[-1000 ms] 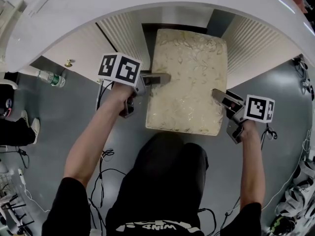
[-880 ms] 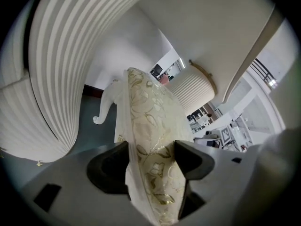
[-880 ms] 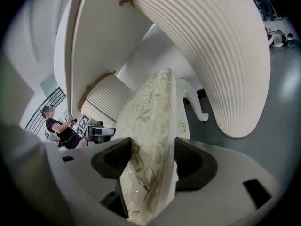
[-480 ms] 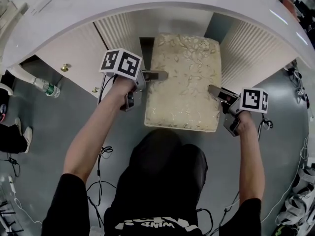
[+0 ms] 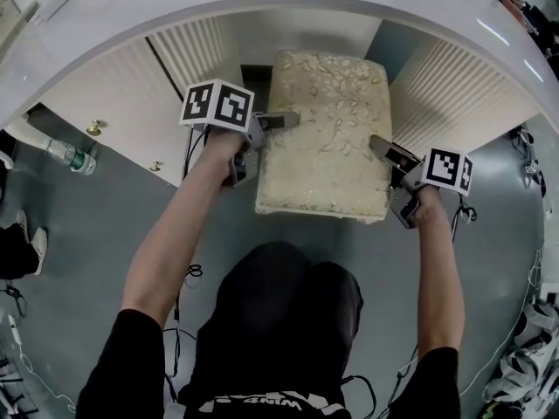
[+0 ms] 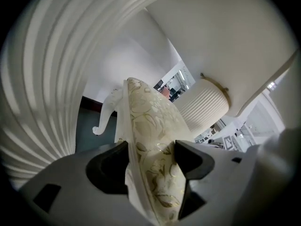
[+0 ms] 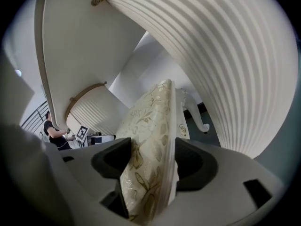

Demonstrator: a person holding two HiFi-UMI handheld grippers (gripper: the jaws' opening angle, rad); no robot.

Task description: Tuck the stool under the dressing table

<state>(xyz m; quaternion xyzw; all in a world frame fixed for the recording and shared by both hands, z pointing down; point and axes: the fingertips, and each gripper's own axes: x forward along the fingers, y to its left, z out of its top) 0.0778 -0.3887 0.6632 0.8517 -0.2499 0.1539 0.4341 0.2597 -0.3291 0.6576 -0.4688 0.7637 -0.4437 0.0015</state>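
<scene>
Left gripper (image 5: 278, 120): our fingers pinch the left cushion edge of the stool (image 5: 327, 133).
Stool: far end under the counter (image 5: 262, 7), between its ribbed cabinets (image 5: 194, 52); near end sticks out toward us.
Right gripper (image 5: 384, 151): our fingers pinch the right cushion edge.

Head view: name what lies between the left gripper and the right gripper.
The stool fills that stretch, as the head view shows. The left gripper and the right gripper each clamp one side of it.
</scene>
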